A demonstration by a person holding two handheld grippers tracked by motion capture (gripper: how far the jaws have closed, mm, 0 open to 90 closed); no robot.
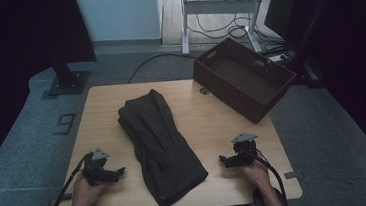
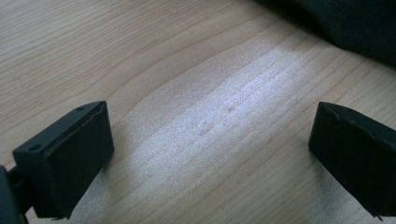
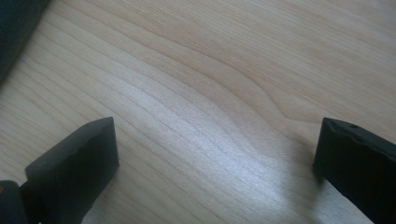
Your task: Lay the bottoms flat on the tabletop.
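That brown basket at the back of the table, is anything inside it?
The basket looks empty: its woven floor shows bare in the high view. Its near wall hides the strip of floor just behind it.

Left tool (image 2: 210,144) gapes over table (image 2: 140,60), dark cloth (image 2: 355,23) beyond.

- A dark, charcoal-coloured piece of folded cloth garment (image 1: 160,144) lies flat on the light wooden table, in its middle between the person's two hands.
- It forms a long, roughly rectangular bundle running diagonally: the narrower end points away toward the far left, the broader end lies near the table's near edge.
- Soft folds and creases run lengthwise along its top; the layers overlap loosely, with one fold crossing near the middle.
- In the left gripper view its dark edge (image 2: 355,23) rests on the wood at the upper right, apart from the jaws.
- In the right gripper view a dark corner (image 3: 14,28) shows at the upper left.
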